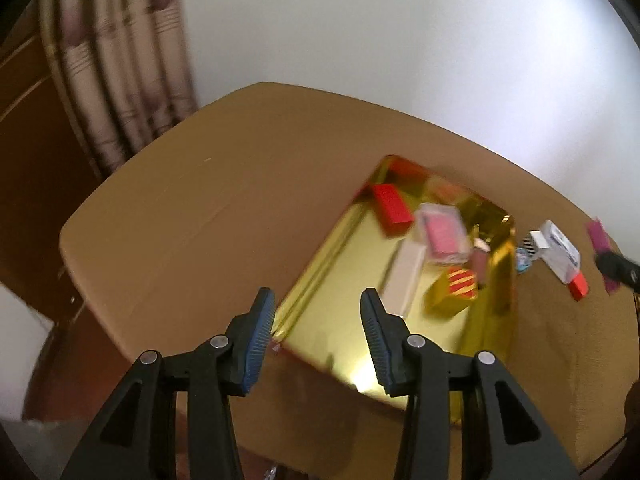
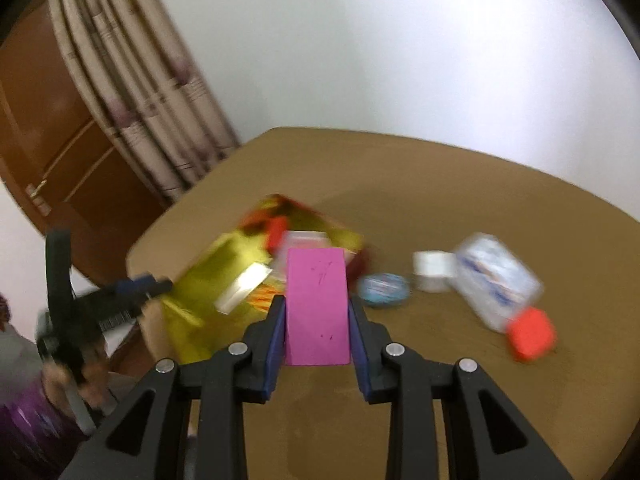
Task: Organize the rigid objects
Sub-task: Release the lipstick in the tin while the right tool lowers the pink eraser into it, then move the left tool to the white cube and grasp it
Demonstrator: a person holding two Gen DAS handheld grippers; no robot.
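Note:
A gold tray [image 1: 320, 276] lies on the brown table [image 1: 200, 216]. It holds a red block [image 1: 394, 208], a clear box with a pink insert [image 1: 442, 236], a white box [image 1: 402, 280] and a gold striped box [image 1: 454, 292]. My left gripper [image 1: 318, 312] is open and empty above the tray's near corner. My right gripper [image 2: 316, 312] is shut on a magenta block [image 2: 316, 304], held above the table in front of the tray [image 2: 212, 268]. The right gripper with the block shows at the right edge of the left wrist view [image 1: 604, 256].
Right of the tray lie a clear bottle with a red cap [image 2: 500, 284], a small white jar [image 2: 432, 270] and a blue round item [image 2: 382, 288]. The bottle also shows in the left wrist view [image 1: 560, 252]. A curtain [image 2: 132, 92], a wooden door [image 2: 44, 128] and a white wall stand behind.

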